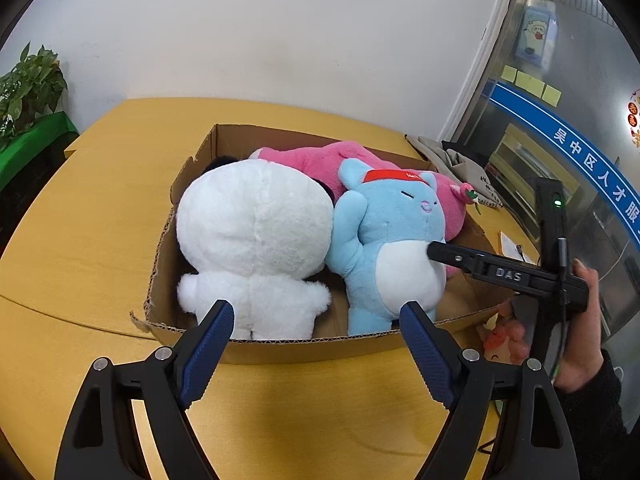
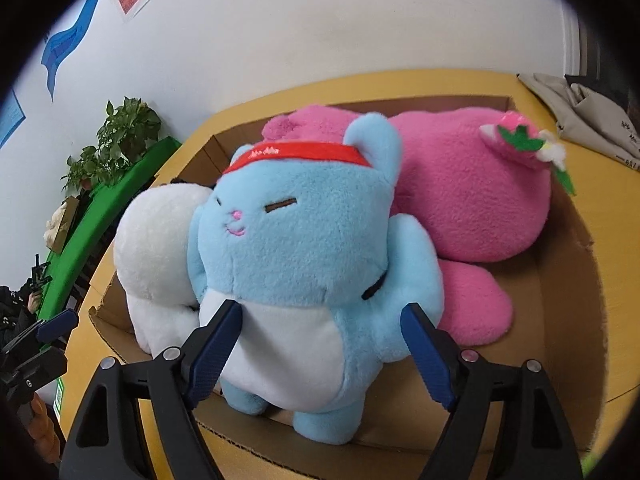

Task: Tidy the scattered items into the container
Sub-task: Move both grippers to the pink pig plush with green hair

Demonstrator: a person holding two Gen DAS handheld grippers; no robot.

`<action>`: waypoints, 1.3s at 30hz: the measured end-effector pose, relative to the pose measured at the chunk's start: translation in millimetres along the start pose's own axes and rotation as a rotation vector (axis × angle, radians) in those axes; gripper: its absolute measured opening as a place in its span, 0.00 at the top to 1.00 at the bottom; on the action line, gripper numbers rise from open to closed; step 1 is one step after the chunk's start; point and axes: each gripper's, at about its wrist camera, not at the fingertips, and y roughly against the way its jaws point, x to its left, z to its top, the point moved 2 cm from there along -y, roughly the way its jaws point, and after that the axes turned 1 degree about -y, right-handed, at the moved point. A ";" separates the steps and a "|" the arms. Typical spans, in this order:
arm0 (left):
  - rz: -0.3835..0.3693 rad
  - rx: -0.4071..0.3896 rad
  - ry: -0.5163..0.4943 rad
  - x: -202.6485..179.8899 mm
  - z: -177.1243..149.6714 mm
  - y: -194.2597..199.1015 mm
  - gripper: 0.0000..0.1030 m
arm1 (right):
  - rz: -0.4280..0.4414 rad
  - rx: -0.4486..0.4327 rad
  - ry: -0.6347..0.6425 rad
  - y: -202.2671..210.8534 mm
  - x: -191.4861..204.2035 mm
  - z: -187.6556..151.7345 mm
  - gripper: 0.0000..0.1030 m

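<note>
An open cardboard box (image 1: pixel 276 350) stands on the yellow table (image 1: pixel 80 240). Inside lie a white plush (image 1: pixel 256 224), a blue cat plush (image 1: pixel 394 240) with a red headband, and a pink plush (image 1: pixel 316 158) behind them. My left gripper (image 1: pixel 316 320) hangs open over the box's near wall with nothing between its fingers. My right gripper (image 2: pixel 320 320) is open, and the blue cat plush (image 2: pixel 304 248) sits between its spread fingers, low in the box (image 2: pixel 576 272). In the left wrist view its fingertip (image 1: pixel 434 249) rests at the cat's belly. A small pink-orange toy (image 1: pixel 502 340) lies right of the box.
A beige cloth bag (image 1: pixel 444 156) and a slip of paper (image 1: pixel 512 246) lie at the table's back right. A potted plant (image 1: pixel 30 84) on a green stand (image 1: pixel 36 140) is at the far left. A glass door (image 1: pixel 560 140) runs along the right. A person's hand (image 1: pixel 580 332) holds the right gripper.
</note>
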 end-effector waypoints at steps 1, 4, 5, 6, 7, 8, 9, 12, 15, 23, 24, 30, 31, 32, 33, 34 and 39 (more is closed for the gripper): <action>0.006 -0.002 0.006 -0.2 -0.9 1.8 0.13 | -0.014 -0.019 0.004 7.5 1.3 -1.2 0.20; 0.012 -0.014 0.018 -1.5 -3.1 6.4 0.05 | -0.020 -0.067 0.023 29.6 6.9 -6.8 0.20; 0.016 -0.020 0.021 -1.9 -3.9 7.5 0.02 | -0.016 -0.088 0.031 40.4 9.8 -10.3 0.20; 0.023 -0.029 0.027 -2.5 -4.4 8.9 0.02 | -0.017 -0.101 0.036 47.0 12.5 -12.8 0.20; 0.028 -0.033 0.033 -3.0 -4.9 9.6 0.01 | -0.021 -0.115 0.039 55.4 13.1 -16.1 0.20; 0.031 -0.036 0.039 -3.8 -5.8 10.4 0.01 | -0.029 -0.130 0.043 65.1 14.5 -20.4 0.20; 0.031 -0.038 0.042 -4.9 -7.0 10.9 0.01 | -0.033 -0.141 0.046 71.3 16.4 -23.1 0.19; 0.032 -0.040 0.045 -8.3 -10.1 11.4 0.01 | -0.042 -0.171 0.051 88.7 17.8 -31.6 0.19; 0.030 -0.035 0.046 -13.3 -14.4 12.8 0.01 | -0.061 -0.186 0.053 101.5 18.1 -40.8 0.19; 0.023 -0.047 0.018 -23.9 -20.7 23.6 0.01 | -0.088 -0.180 0.039 111.7 11.9 -59.3 0.19; 0.028 -0.049 0.015 -24.9 -21.5 25.0 0.01 | -0.092 -0.180 0.037 112.1 11.2 -61.0 0.19; 0.029 -0.049 0.004 -30.2 -25.0 27.1 0.01 | -0.104 -0.176 0.043 115.8 11.7 -67.9 0.19; 0.028 -0.046 0.003 -31.0 -25.9 26.7 0.01 | -0.109 -0.174 0.044 115.9 11.5 -68.9 0.19; 0.025 -0.043 0.002 -32.0 -26.5 26.4 0.01 | -0.112 -0.170 0.044 116.0 11.1 -70.1 0.19; 0.023 -0.040 -0.002 -33.2 -27.1 25.9 0.01 | -0.111 -0.167 0.046 116.3 10.5 -71.9 0.19; 0.023 -0.041 -0.004 -34.0 -27.1 25.5 0.01 | -0.110 -0.165 0.047 116.6 10.1 -73.1 0.19; 0.020 -0.023 0.000 -37.5 -29.3 19.9 0.01 | -0.125 -0.154 0.038 116.4 4.4 -78.6 0.19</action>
